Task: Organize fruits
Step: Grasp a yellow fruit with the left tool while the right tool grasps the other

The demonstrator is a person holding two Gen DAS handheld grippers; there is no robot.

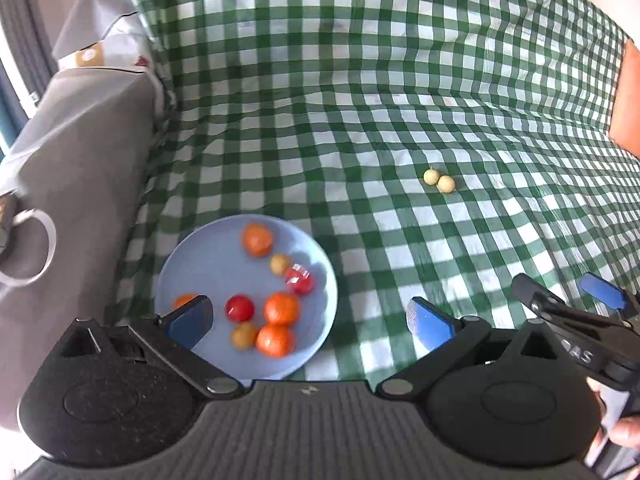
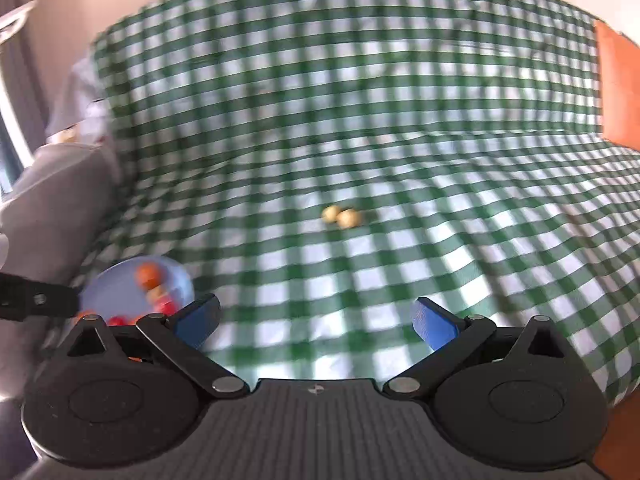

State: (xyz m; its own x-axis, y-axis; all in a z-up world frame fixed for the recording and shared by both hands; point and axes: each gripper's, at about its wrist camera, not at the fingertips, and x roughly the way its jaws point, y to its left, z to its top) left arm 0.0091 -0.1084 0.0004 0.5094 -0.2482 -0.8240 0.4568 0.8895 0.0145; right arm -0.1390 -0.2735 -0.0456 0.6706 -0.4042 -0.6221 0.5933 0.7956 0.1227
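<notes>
A light blue plate (image 1: 200, 260) lies on the green checked cloth and holds several small fruits: orange ones (image 1: 257, 239), red ones (image 1: 240, 307) and yellowish ones (image 1: 279, 263). Two small yellow fruits (image 1: 439, 180) lie together on the cloth, to the right of the plate and farther away. My left gripper (image 1: 310, 320) is open and empty above the plate's right side. My right gripper (image 2: 316, 320) is open and empty over the cloth; it also shows in the left wrist view (image 1: 560, 296). The right wrist view is blurred and shows the two yellow fruits (image 2: 341, 216) ahead and the plate (image 2: 120, 280) at left.
A grey cushion or armrest (image 1: 80, 168) borders the cloth on the left, with a roll of tape (image 1: 30, 248) on it. An orange surface (image 1: 628, 100) stands at the right edge. The cloth rises up a back wall or backrest (image 1: 360, 20).
</notes>
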